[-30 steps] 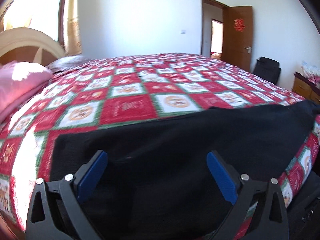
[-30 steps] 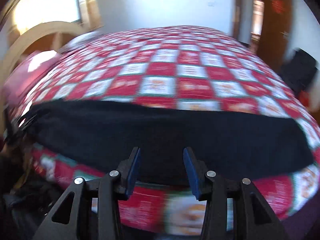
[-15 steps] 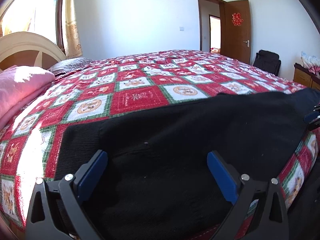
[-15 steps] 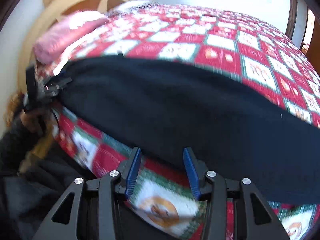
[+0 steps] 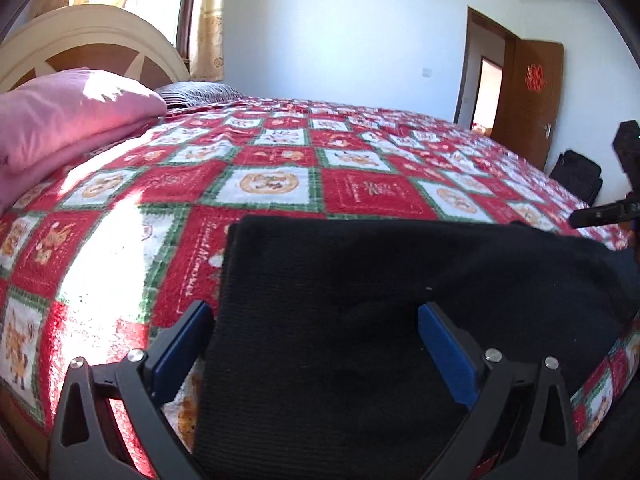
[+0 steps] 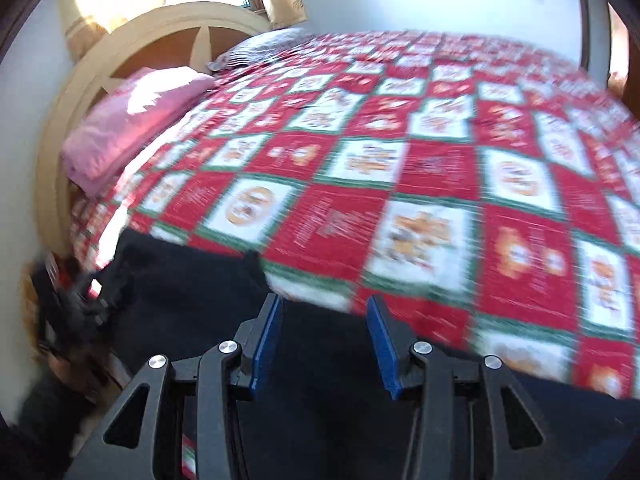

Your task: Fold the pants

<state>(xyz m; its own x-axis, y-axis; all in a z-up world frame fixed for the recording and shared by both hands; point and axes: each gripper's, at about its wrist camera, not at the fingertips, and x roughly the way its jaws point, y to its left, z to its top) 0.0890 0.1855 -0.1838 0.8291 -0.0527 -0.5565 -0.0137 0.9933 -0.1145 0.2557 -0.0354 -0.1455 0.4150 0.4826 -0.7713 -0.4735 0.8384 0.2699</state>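
The black pants lie flat along the near edge of the bed, their long side running left to right. One short end sits just in front of the left gripper. Its blue pads are spread wide, one on each side of that end, and hold nothing. The right gripper hangs over the pants too, further along. Its pads stand partly apart and hold nothing. The left gripper looks nearer to an end to grab.
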